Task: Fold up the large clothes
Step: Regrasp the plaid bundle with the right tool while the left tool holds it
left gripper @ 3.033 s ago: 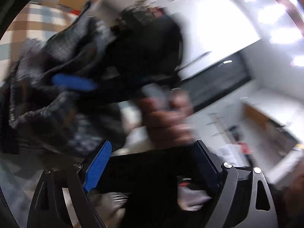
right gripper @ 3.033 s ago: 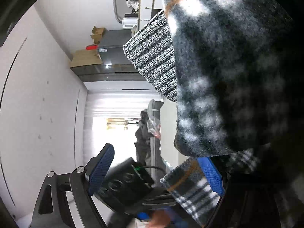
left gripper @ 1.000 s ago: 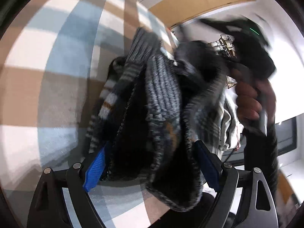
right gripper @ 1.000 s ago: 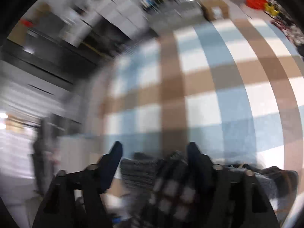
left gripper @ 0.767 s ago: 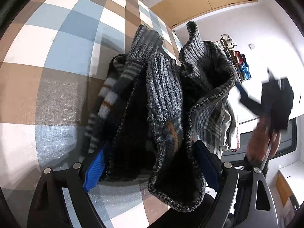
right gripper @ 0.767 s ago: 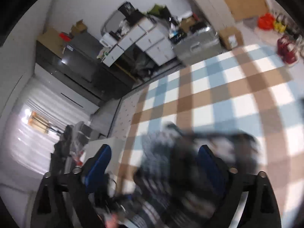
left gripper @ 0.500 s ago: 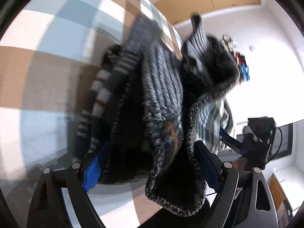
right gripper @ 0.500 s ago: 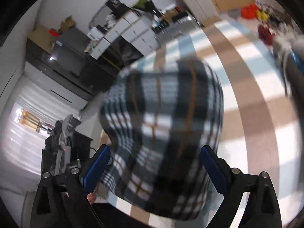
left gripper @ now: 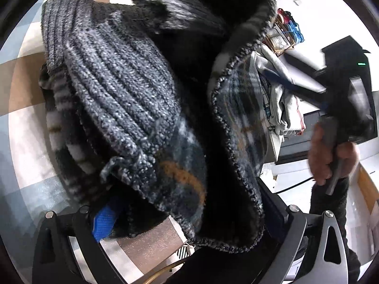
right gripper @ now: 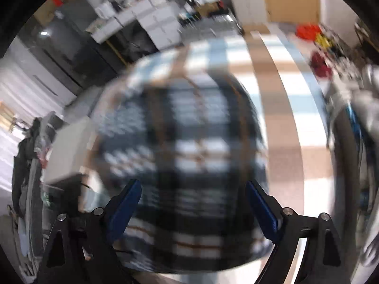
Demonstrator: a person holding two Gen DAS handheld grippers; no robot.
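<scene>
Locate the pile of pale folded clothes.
In the left wrist view, the pale clothes sit right of centre, between the dark plaid garment and the right claw.

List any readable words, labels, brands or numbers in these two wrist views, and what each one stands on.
None can be read.
The white cloth pile behind the plaid garment carries a small printed mark, too small to read.
The cabinets in the right wrist view are too blurred to show any label.

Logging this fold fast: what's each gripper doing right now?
Left gripper: jaws wide, just opening, plaid jacket bunched between them; grip cannot be told.
Right gripper: open, just closing a little; blurred jacket between them, not pinched.
</scene>
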